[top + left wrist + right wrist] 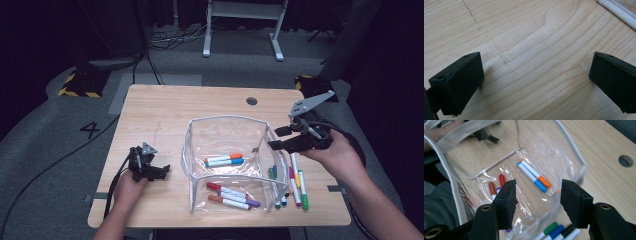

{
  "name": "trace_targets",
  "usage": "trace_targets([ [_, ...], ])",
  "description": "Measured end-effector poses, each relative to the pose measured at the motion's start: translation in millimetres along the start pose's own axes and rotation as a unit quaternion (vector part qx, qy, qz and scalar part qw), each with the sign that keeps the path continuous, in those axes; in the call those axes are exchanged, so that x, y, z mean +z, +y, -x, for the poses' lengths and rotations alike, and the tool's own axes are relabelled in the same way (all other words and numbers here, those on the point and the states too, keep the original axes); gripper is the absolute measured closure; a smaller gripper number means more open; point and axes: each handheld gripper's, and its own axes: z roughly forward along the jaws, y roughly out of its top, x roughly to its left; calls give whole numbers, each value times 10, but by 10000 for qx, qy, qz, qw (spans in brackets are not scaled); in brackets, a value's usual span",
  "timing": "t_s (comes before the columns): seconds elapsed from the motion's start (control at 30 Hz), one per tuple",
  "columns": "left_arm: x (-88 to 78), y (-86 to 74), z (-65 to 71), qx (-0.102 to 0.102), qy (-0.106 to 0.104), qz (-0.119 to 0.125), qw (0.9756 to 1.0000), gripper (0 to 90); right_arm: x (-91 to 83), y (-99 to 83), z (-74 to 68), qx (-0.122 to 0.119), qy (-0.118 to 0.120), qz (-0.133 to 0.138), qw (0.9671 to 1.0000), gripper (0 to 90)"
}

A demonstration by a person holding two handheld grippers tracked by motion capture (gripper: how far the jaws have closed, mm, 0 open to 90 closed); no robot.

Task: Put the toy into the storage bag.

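Observation:
A clear plastic pouch (227,132) with a white zip rim (571,145) stands open in the middle of the wooden table (155,110). Inside lie an orange-capped marker (223,158) and a blue-capped marker (225,162), plus a red one (220,188), an orange-brown one (227,202) and a purple one (245,201) nearer the front. More markers (296,186) lie on the table right of the pouch. My right gripper (272,140) hovers open over the pouch's right rim, nothing between its jaws. My left gripper (161,171) rests open on the table left of the pouch, over bare wood (536,67).
A round cable hole (251,101) sits at the table's far edge. Cables trail off the left side. A white desk frame (242,25) and black-and-yellow floor bases (80,82) stand beyond the table.

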Motion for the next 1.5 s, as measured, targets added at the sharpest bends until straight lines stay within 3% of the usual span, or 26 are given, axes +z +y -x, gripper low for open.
trace_targets([
  [0.17,0,0,0,-1,0,0,10000,0,-139,-271,220,489,-180,107,9986,422],
  [0.3,0,-1,-2,6,-8,1,10000,0,-199,-489,367,836,-364,112,9958,327],
  [0.43,-2,-3,-9,-10,-18,-2,10000,0,-231,-687,463,1053,-677,128,9920,234],
  [0.6,-2,-1,-18,-35,19,-4,10000,0,-201,-934,573,1327,-831,66,9876,236],
  [0.77,-2,-1,-18,-36,18,-4,10000,0,-52,-1186,659,1543,-875,-139,9840,328],
  [0.9,-2,-1,-18,-35,19,-6,10000,0,134,-1391,692,1567,-945,-323,9826,365],
  [1.23,-4,-2,-20,-10,14,-15,10000,0,571,-1844,717,1980,-574,-733,9758,435],
  [1.5,-4,-3,-21,-6,11,-15,10000,0,840,-2069,660,2075,-558,-1188,9694,458],
])
